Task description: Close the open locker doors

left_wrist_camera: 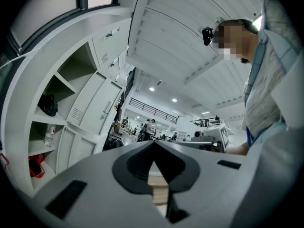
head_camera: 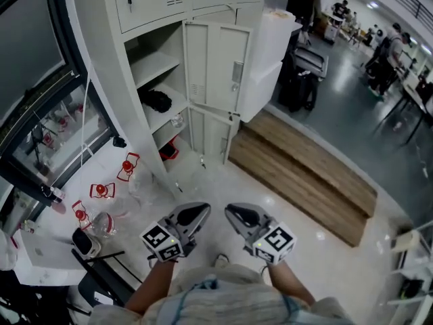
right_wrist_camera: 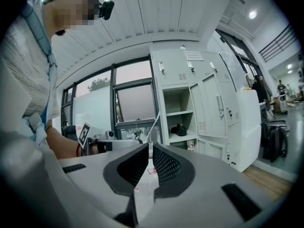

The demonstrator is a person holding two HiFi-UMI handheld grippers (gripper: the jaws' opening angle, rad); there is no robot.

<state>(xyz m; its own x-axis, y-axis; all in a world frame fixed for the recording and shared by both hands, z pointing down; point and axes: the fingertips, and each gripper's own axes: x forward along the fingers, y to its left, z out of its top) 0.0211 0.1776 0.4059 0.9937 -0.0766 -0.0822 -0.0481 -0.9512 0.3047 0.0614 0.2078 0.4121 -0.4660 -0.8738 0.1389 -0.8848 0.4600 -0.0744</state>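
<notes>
A pale grey bank of lockers (head_camera: 155, 5) stands ahead of me. One column is open: the upper door (head_camera: 218, 65) and the lower door (head_camera: 211, 135) both swing out to the right. Shelves inside hold a black bundle (head_camera: 157, 100), a bottle (head_camera: 177, 120) and a red item (head_camera: 169, 153). My left gripper (head_camera: 201, 211) and right gripper (head_camera: 233, 212) hang side by side low over the floor, well short of the doors, both shut and empty. The left gripper view has the open doors (left_wrist_camera: 92, 106) at its left; the right gripper view has them (right_wrist_camera: 214, 106) at its right.
Red wire-framed items (head_camera: 127, 166) and glass jars (head_camera: 103, 223) lie on the floor to the left, by a window. A wooden platform (head_camera: 304, 175) runs along the right of the lockers, beside a white cabinet (head_camera: 270, 53). People stand far off at the right.
</notes>
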